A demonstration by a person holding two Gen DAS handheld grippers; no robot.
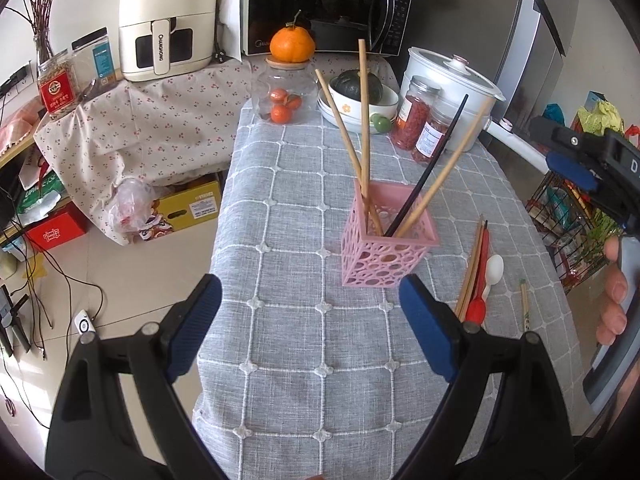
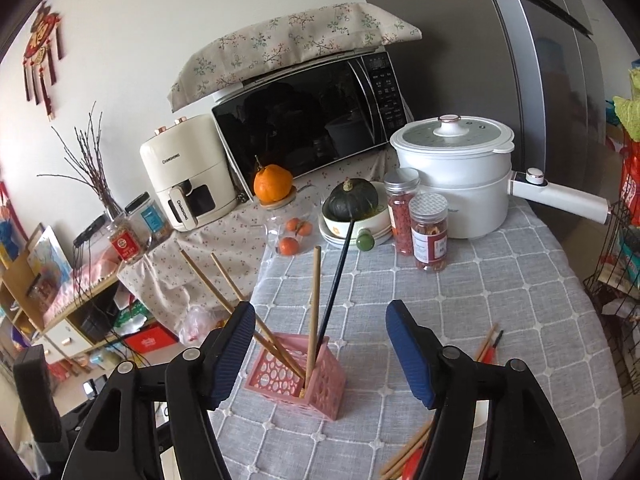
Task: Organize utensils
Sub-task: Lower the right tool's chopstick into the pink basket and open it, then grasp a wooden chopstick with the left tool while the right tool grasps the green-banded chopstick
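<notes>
Both the left gripper and right gripper stand released, empty. Risk: the light pink perforated plastic holder, mid-table, tips under its leaning wooden chopsticks if knocked.

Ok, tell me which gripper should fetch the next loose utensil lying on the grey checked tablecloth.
Right. The right gripper is open and empty, and the loose wooden chopsticks and red spoon lie just beside its right finger. The left gripper, also open, sits farther from them, facing the pink perforated holder.
</notes>
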